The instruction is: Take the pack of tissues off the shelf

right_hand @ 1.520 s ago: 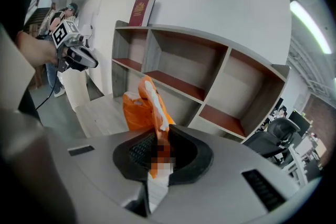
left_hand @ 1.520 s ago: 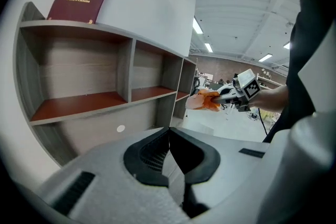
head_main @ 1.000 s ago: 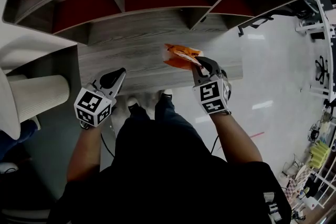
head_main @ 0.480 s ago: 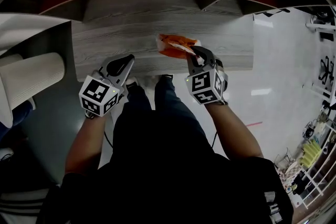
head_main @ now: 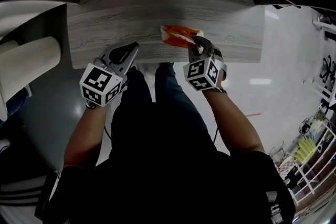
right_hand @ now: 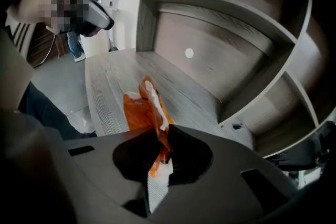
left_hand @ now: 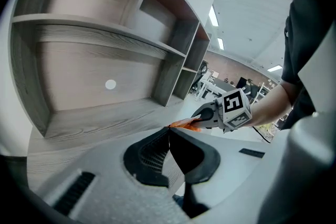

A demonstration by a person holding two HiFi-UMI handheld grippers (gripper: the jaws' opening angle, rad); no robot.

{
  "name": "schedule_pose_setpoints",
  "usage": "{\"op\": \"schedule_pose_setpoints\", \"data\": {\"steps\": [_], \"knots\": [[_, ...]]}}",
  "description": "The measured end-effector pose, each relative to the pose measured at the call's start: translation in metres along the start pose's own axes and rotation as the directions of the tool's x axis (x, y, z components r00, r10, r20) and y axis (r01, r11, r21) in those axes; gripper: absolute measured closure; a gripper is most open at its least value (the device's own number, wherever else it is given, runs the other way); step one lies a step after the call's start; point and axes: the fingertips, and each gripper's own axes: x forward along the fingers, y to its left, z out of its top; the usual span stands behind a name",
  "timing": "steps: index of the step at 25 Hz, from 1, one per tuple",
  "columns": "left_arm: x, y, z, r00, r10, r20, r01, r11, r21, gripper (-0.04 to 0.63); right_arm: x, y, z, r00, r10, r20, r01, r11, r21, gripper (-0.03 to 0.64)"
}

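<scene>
Person: We look down on a person in dark clothes (head_main: 157,165). One bare arm goes out to each tool.
Cubes: A white cube with black squares (head_main: 100,86) sits on the left tool. A second white cube with black squares (head_main: 202,73) sits on the right tool.
Left tool: The left tool (head_main: 132,49) has its jaws pressed together, and we see nothing between them. Its tip is over the near edge of the table. It is to the left of the pack and apart from it.
Right tool: The right tool (right_hand: 160,139) points down at the table. Its jaws pinch the near end of the pack.
Pack: The crinkly orange and white plastic pack of tissues (right_hand: 142,107) sticks out from the right tool, away from us. It is over the table, out in front of the shelf and not inside it. We cannot tell if its far end touches the table.
Table: The wide grey wood table (head_main: 105,23) lies flat in front of the shelf.
Shelf: The grey wooden shelf with open boxes (left_hand: 105,34) stands behind the table. A small white round dot (left_hand: 110,84) is on its back wall.
Floor: A pale shiny floor (head_main: 273,76) shows to the right of the table.
</scene>
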Motion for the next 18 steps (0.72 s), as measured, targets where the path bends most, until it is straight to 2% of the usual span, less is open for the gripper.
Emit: {"op": "schedule_pose_setpoints", "data": {"steps": [9, 18], "knots": [[0.003, -0.004, -0.027, 0.999, -0.022, -0.043, 0.021, 1.0, -0.015, 0.577, 0.025, 0.028, -0.02, 0.999, 0.005, -0.044, -0.007, 0.998, -0.066, 0.591], [0.006, -0.004, -0.028, 0.999, -0.022, -0.036, 0.021, 0.999, -0.032, 0.577, 0.03, 0.032, -0.03, 0.998, 0.014, -0.066, -0.021, 0.994, -0.105, 0.589]]}}
